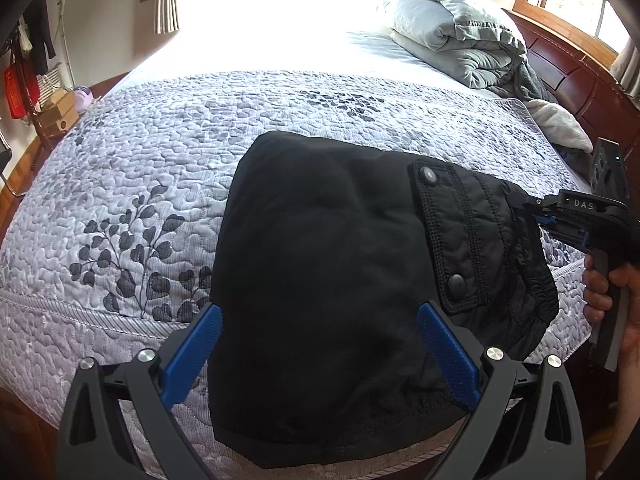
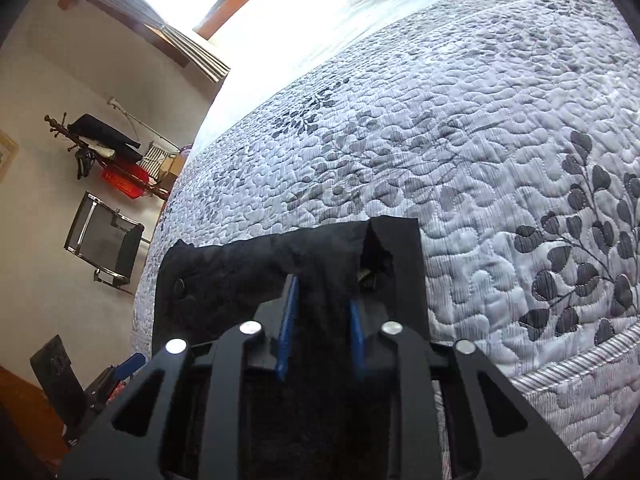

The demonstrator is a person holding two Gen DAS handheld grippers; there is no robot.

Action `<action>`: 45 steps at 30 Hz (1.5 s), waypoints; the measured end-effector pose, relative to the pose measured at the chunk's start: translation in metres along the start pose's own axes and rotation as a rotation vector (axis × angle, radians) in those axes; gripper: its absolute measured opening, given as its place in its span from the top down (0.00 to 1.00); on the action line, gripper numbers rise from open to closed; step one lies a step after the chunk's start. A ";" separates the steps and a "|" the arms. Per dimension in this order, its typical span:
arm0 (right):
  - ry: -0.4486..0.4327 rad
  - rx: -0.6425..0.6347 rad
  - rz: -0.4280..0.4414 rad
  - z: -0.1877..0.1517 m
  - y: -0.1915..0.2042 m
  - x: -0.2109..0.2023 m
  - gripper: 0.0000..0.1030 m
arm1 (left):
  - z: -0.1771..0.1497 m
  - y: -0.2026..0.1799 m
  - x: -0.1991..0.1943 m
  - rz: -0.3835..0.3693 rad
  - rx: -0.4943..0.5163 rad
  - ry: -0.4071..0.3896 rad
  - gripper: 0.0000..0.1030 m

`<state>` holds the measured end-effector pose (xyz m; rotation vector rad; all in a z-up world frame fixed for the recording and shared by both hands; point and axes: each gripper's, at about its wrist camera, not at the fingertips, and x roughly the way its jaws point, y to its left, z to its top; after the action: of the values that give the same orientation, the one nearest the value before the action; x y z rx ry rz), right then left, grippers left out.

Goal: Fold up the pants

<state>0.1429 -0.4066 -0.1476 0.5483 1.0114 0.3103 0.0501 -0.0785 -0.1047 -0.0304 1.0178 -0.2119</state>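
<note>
Black pants lie folded into a compact bundle near the front edge of the bed, with a snap-button flap on the right side. My left gripper stands open above the bundle's near part, its blue fingers wide apart on either side of the cloth. My right gripper comes in from the right and is shut on the pants' waistband edge. In the right wrist view its blue pads sit close together with a fold of the black pants pinched between them.
A grey leaf-patterned quilt covers the bed. A bunched grey duvet and a white fleece lie at the far right by the wooden headboard. A person's hand holds the right gripper's handle. A black chair stands beyond the bed.
</note>
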 end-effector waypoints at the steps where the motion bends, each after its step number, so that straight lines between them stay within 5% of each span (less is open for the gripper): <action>1: -0.003 -0.023 -0.017 0.002 0.004 0.001 0.92 | 0.001 0.001 0.000 -0.002 -0.003 -0.002 0.04; 8: -0.027 -0.054 -0.046 0.028 0.014 0.001 0.95 | 0.009 0.003 -0.002 -0.009 -0.019 -0.022 0.04; 15: 0.070 -0.004 -0.132 0.016 -0.007 0.034 0.90 | 0.014 -0.001 -0.003 0.017 0.012 -0.047 0.04; 24: 0.010 0.026 -0.077 -0.015 -0.014 -0.017 0.60 | 0.012 0.001 0.004 0.026 0.024 -0.028 0.04; 33: 0.061 0.047 -0.042 -0.070 -0.022 -0.039 0.54 | 0.007 -0.008 0.001 0.039 0.044 -0.021 0.04; 37: 0.070 0.056 -0.011 -0.080 -0.019 -0.032 0.54 | 0.003 -0.009 0.000 0.053 0.053 -0.013 0.04; 39: 0.070 0.057 0.022 -0.082 -0.016 -0.030 0.67 | 0.000 -0.008 0.000 0.063 0.053 -0.004 0.04; 45: 0.066 -0.001 -0.004 -0.080 -0.002 -0.037 0.75 | -0.009 0.002 0.000 0.086 0.025 0.018 0.04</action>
<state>0.0550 -0.4027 -0.1554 0.5384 1.0760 0.3272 0.0424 -0.0762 -0.1094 0.0382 1.0322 -0.1468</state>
